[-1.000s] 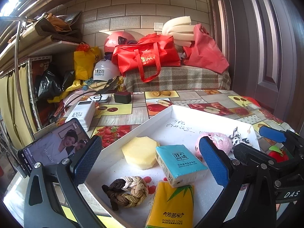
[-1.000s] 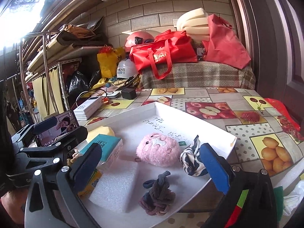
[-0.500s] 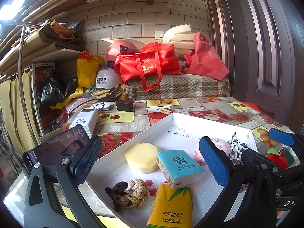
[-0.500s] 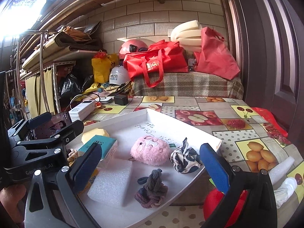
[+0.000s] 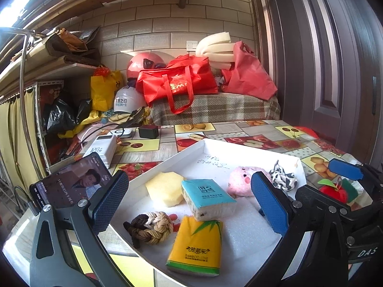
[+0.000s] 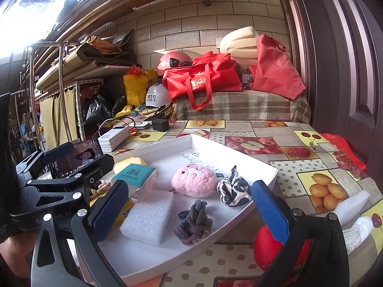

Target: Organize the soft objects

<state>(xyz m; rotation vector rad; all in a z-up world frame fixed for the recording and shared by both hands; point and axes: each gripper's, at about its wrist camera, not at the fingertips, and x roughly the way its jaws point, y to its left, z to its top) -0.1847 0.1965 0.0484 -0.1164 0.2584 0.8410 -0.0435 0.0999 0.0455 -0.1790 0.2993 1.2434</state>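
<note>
Both grippers hang over the near side of the white tray (image 5: 251,147), empty: the left gripper (image 5: 189,205) has its jaws spread wide above the tray's near left corner, and the right gripper (image 6: 189,211) is just as spread above its near right edge. Inside the tray, nearest the left gripper, lie a brown-and-cream braided rope knot (image 5: 150,227) and a yellow tissue pack (image 5: 195,246), with a teal tissue pack (image 5: 207,197) touching the yellow one's far end and a pale yellow sponge (image 5: 165,187) just beside it toward the left edge. Under the right gripper sit a white foam block (image 6: 148,215) and a grey-purple rope knot (image 6: 194,222); farther in rest a pink plush toy (image 6: 195,180) and a black-and-white scrunchie (image 6: 233,189), close to the right edge. So most soft things already seem gathered in the tray. Left outside it, on the fruit-patterned counter (image 6: 299,143) off the tray's right edge, are a red apple-shaped toy (image 5: 334,191) and a white foam piece (image 6: 352,204); these look like the remaining work, and the apple, sitting closest to the right gripper, is probably the next to be collected.
</note>
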